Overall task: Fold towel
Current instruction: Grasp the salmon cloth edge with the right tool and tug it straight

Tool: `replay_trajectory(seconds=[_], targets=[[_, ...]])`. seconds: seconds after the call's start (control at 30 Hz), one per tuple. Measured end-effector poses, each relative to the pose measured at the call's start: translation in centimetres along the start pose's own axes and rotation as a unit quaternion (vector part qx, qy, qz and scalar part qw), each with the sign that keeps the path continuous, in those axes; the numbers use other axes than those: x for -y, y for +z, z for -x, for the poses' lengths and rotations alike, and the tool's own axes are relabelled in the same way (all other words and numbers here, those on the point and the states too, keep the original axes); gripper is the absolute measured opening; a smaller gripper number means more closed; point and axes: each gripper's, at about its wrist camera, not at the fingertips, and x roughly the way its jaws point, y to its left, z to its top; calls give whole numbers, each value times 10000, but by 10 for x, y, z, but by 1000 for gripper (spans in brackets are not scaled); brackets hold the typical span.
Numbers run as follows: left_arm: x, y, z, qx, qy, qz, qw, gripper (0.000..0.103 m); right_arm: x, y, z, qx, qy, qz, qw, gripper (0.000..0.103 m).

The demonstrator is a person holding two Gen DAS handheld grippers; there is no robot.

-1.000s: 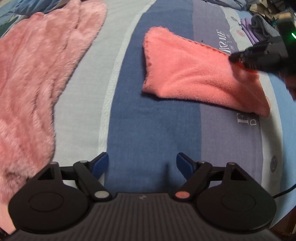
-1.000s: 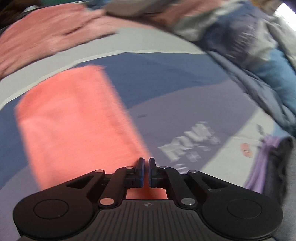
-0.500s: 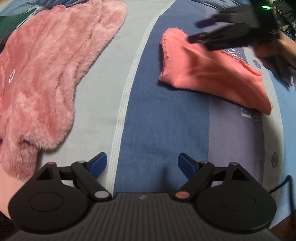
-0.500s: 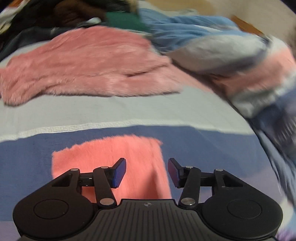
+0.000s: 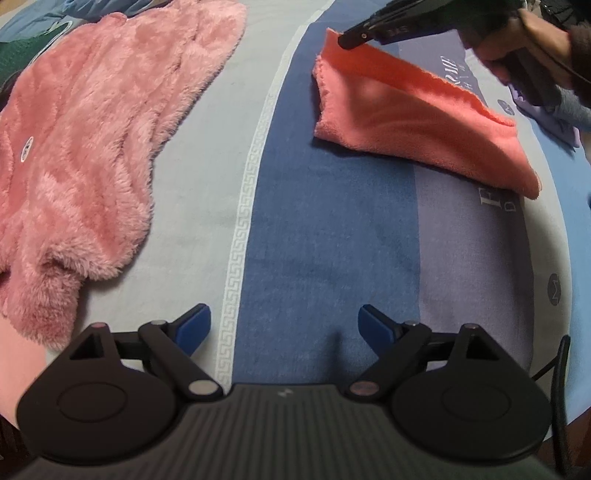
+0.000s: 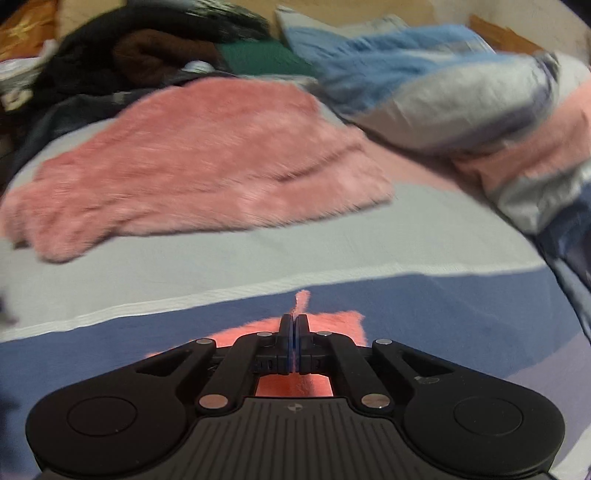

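A coral towel (image 5: 413, 122), folded over, lies on the blue band of the bed cover at the upper right of the left wrist view. My right gripper (image 5: 343, 38) pinches its far left corner and holds it slightly raised. In the right wrist view that gripper (image 6: 293, 325) is shut on the towel (image 6: 332, 321), with a sliver of cloth poking up between the pads. My left gripper (image 5: 284, 323) hangs open over bare cover, well short of the towel, nothing between its fingers.
A fluffy pink garment (image 5: 85, 147) sprawls on the left of the bed. Pillows and piled bedding (image 6: 443, 85) lie beyond it, dark clothes (image 6: 129, 55) at the back. A purple item (image 5: 546, 118) sits by the person's hand (image 5: 543, 33).
My right gripper swung from the towel's right end to its far left corner, opened on the way, and has now shut on that corner. The left gripper drifted back slightly and stays open.
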Motion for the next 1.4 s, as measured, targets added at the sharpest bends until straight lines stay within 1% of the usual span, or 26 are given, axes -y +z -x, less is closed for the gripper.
replay_trajectory(seconds=[0.03,0.07,0.17,0.27,0.33,0.43,0.47,0.5,0.57,0.6,0.63,0.73,0.77,0.8,0.83,0.87,1.0,1.17,1.27,1.4], targets=[[1,0,0,9,-6,-11,10000,90,-3,1,4,38,-12,108,9999,1],[1,0,-1,17,-11,-18,10000,91,-2,2,5,30,-114,141,9998,1],[2,0,-3,11,-5,-14,10000,91,16,4,-9,-119,-438,-80,9989,1],[0,-2,-6,-28,8,37,10000,91,38,3,-33,-415,-512,-352,9972,1],[-1,-4,-7,-50,15,58,10000,91,48,-1,-50,-632,-411,-525,9958,1],[-2,-7,-8,-89,21,88,9999,91,55,-7,-59,-667,-122,-817,9943,6],[-2,-7,-8,-91,13,100,9999,91,55,-9,-58,-581,-139,-862,9945,10],[-2,-7,-8,-90,8,110,9999,91,55,-10,-57,-511,-216,-862,9947,23],[-1,-7,-8,-89,1,108,9999,91,55,-11,-58,-482,-373,-780,9951,39],[0,-6,-8,-89,-2,105,9999,91,55,-11,-60,-508,-417,-724,9952,39],[1,-6,-9,-88,-6,91,9999,91,57,-12,-63,-564,-381,-709,9952,39],[4,-4,-9,-85,-19,40,10000,91,66,-13,-70,-673,-115,-919,9934,36],[5,-3,-10,-87,-21,18,10000,91,67,-12,-72,-701,-63,-948,9930,29],[6,-3,-10,-90,-21,-2,10000,91,68,-11,-73,-714,-12,-973,9927,16],[6,-3,-10,-92,-22,-13,10000,91,68,-10,-73,-709,25,-984,9926,8],[7,-3,-10,-93,-25,-20,10000,92,67,-8,-73,-708,43,-981,9926,3],[7,-4,-9,-104,-48,-14,9999,92,60,-4,-61,-585,22,-816,9949,3],[6,-2,-7,-67,-69,31,9999,92,48,4,-18,-135,69,-813,9966,3],[5,-1,-6,-44,-81,59,9999,92,26,11,17,106,283,-597,9978,3],[3,0,-4,-21,-95,95,9999,93,-21,22,62,251,615,-104,9977,3]])
